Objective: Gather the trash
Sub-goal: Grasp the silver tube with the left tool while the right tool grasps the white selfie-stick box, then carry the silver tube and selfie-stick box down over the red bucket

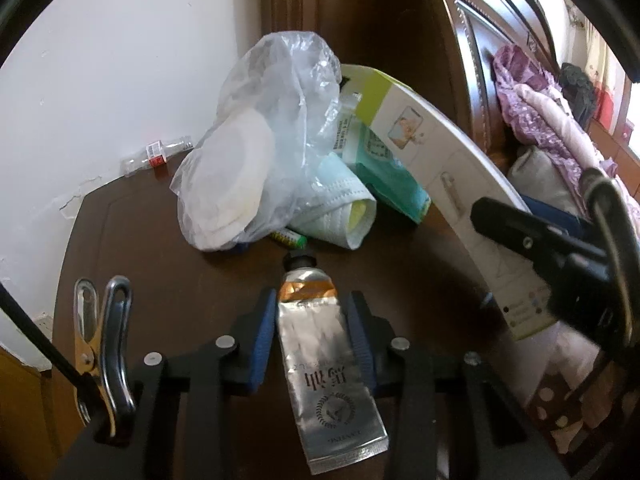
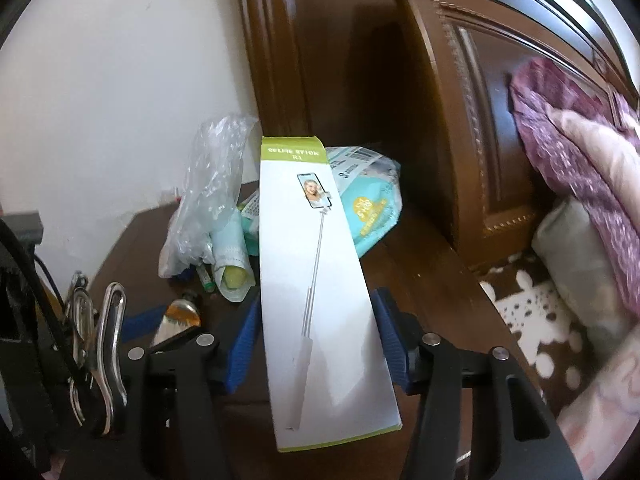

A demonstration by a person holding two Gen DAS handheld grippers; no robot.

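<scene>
Reading "SELFIE STICK R1", white box [image 2: 320, 280] between right gripper [image 2: 316, 344] fingers.

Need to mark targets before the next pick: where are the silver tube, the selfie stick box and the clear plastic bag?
silver tube [image 1: 320, 344]: left wrist view, on its crinkled body.
selfie stick box [image 2: 320, 280]: right wrist view, on its white front face.
clear plastic bag [image 1: 276, 120]: left wrist view, on its upper bulge.
</scene>
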